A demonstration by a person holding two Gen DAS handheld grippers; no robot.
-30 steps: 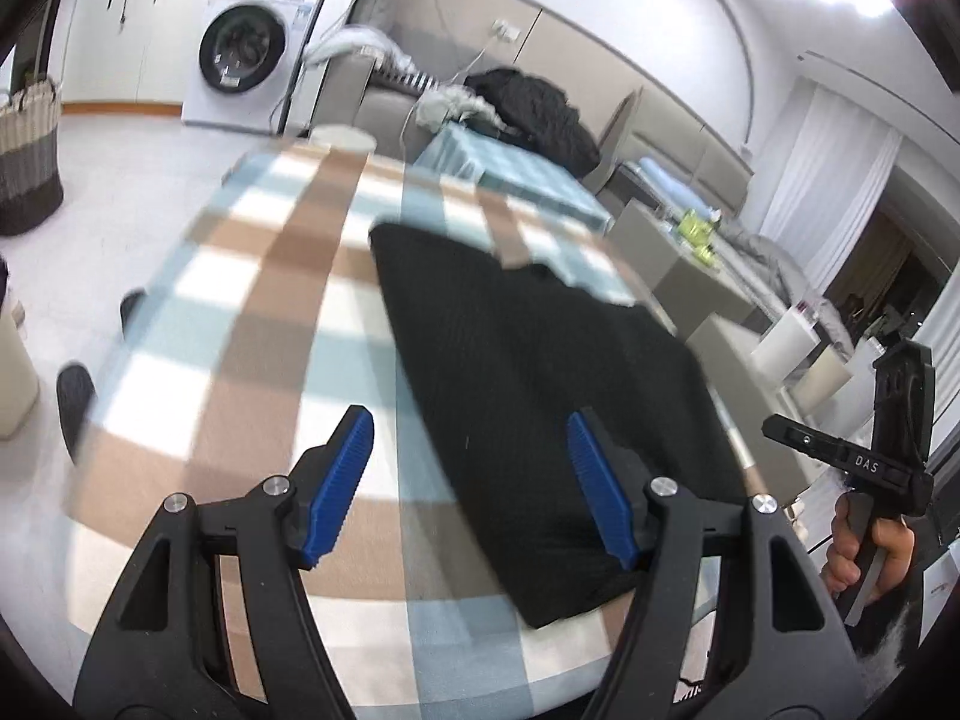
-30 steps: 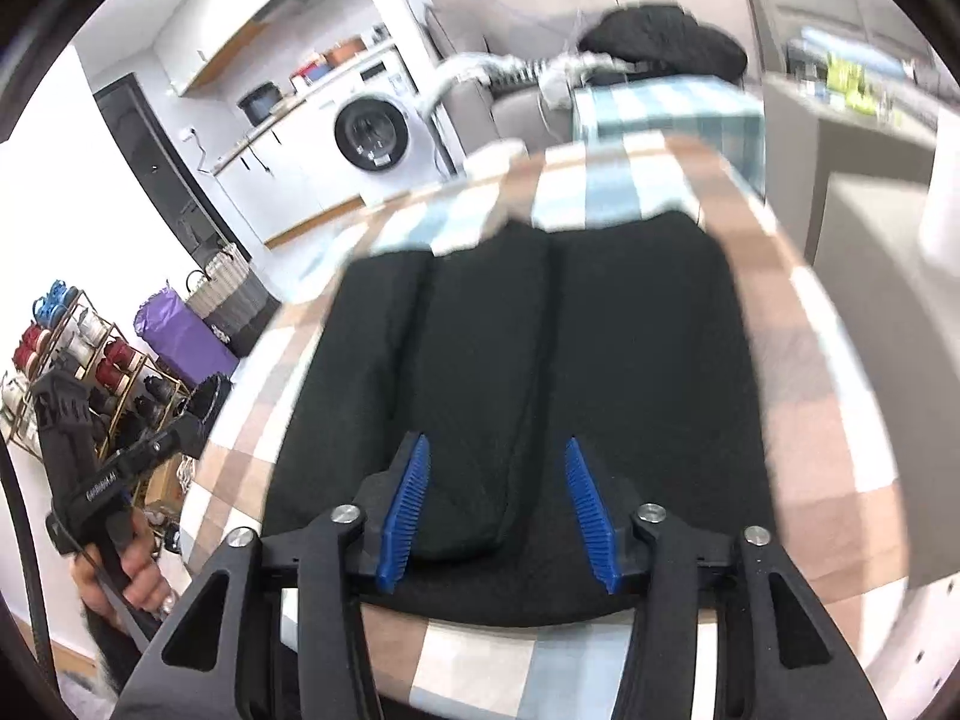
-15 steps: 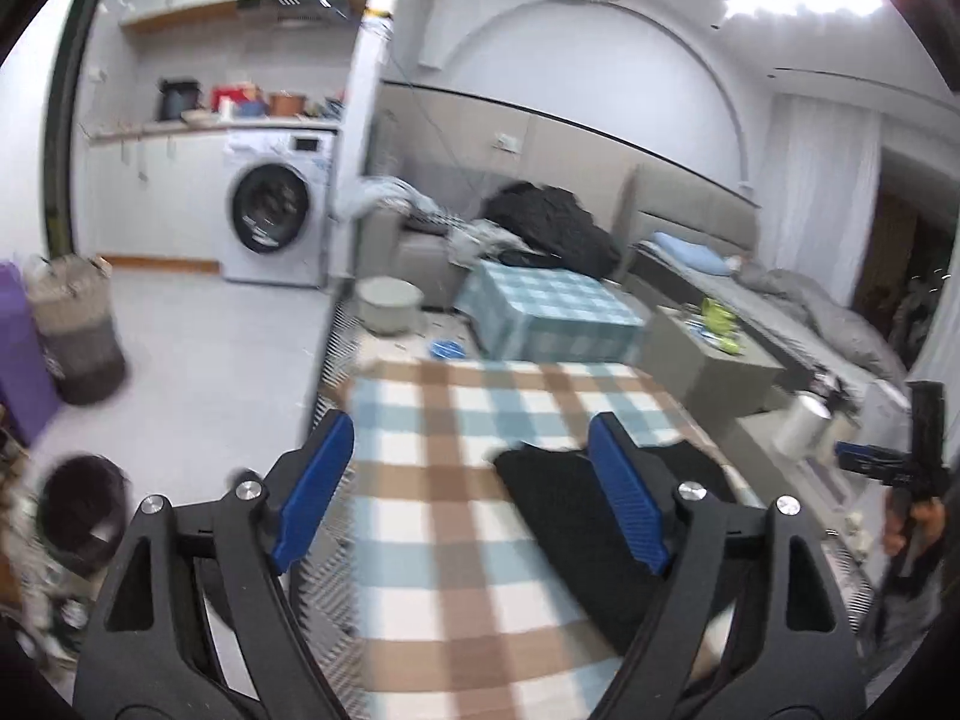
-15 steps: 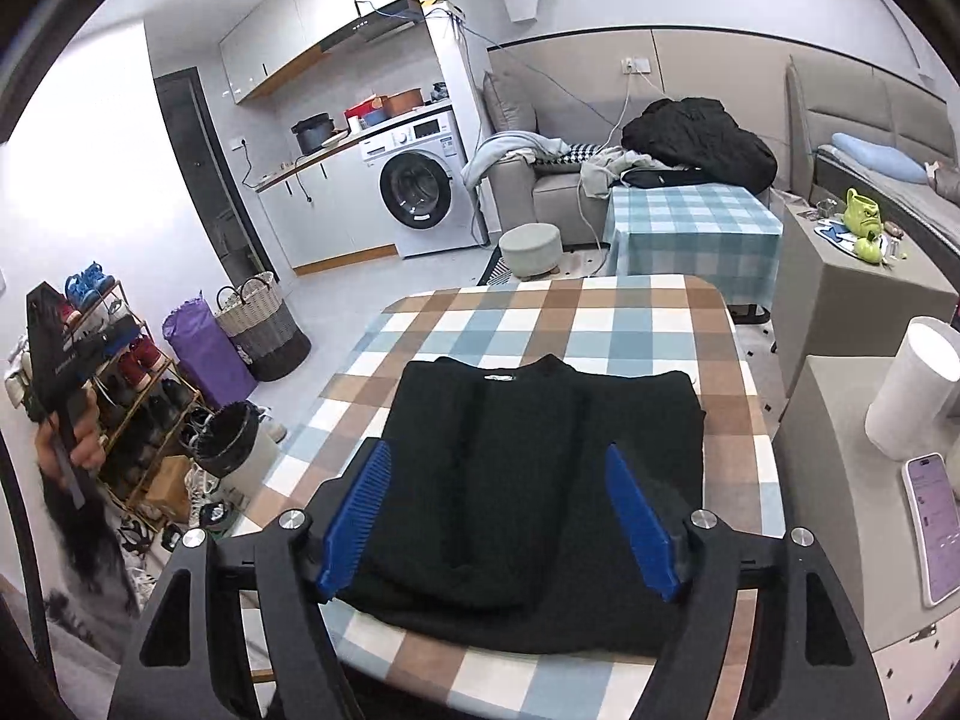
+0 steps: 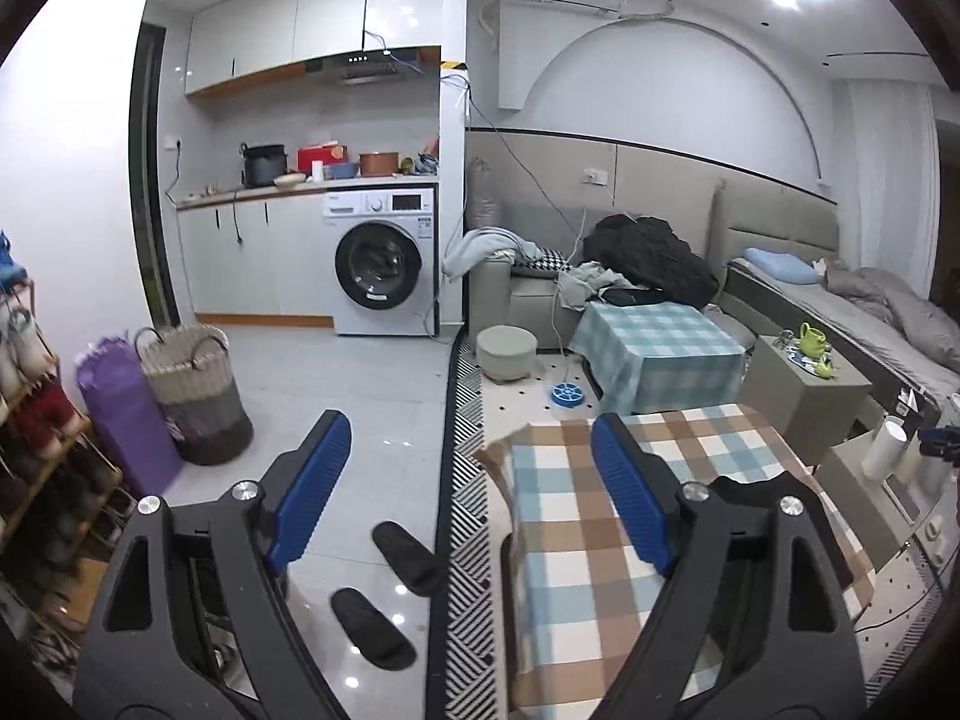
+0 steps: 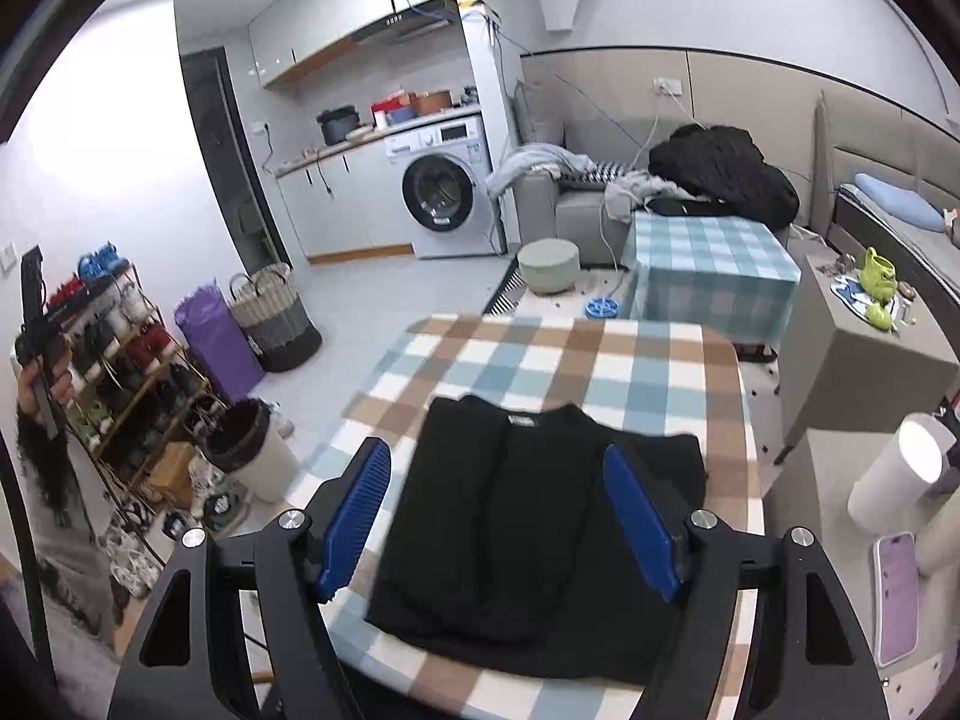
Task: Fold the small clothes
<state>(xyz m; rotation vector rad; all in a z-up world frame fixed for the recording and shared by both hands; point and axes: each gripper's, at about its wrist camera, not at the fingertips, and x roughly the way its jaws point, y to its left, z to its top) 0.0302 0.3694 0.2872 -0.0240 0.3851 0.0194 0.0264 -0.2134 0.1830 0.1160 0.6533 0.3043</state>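
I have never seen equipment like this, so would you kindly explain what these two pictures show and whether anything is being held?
There is no robot here: a person carries a hand-held pair of tongs in each hand, and each carries a wide-angle camera looking forward along its two blue-padded fingers.

One picture comes from the left tongs, the other from the right tongs. In the right view you can also see the person's left hand gripping its tool at the far left.

On the checked tablecloth lies a black garment, already folded in with its neck label on top. The left view mostly shows the floor and the cloth's near corner.

Both tongs have just been opening and now stand wide apart above the table. Nothing is pinched between either pair of pads, so nothing is held.
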